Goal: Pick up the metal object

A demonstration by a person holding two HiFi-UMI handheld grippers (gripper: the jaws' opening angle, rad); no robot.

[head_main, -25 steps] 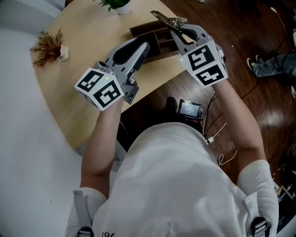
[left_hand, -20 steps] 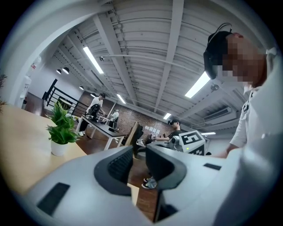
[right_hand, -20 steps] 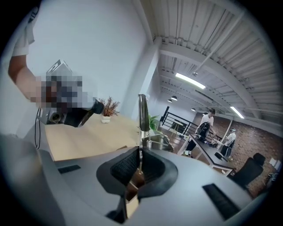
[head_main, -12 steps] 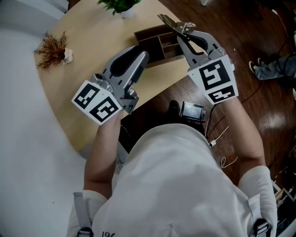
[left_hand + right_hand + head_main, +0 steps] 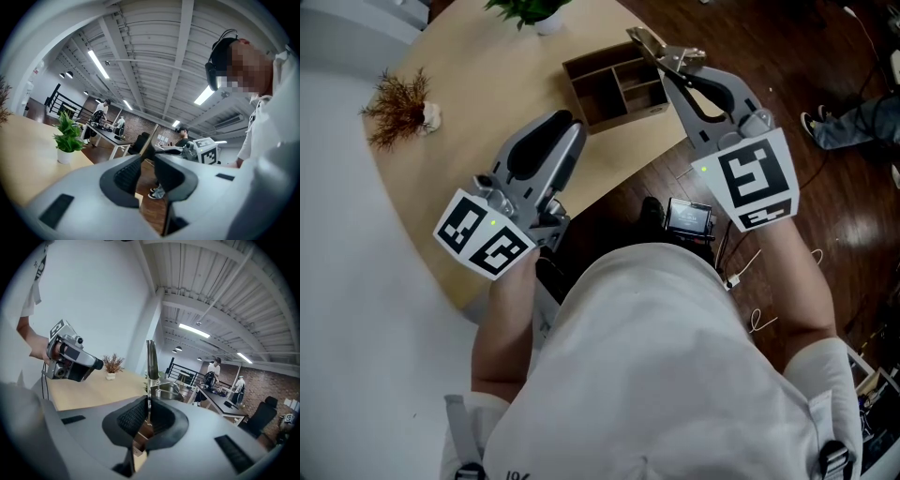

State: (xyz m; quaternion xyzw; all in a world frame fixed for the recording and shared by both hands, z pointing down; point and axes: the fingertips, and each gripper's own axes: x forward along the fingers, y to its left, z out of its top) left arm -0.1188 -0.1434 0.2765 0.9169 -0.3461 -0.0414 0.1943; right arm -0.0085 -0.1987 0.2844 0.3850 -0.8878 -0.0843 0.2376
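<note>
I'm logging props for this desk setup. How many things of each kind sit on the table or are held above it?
Plants: 2 (green potted plant, dried plant)
Wooden organiser: 1
Metal object: 1, clamped in the right tongs
Total: 4

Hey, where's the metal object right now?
In the head view the metal object sits at upper right, clamped in the fingers of the right gripper, over the far corner of the wooden organizer.
</note>
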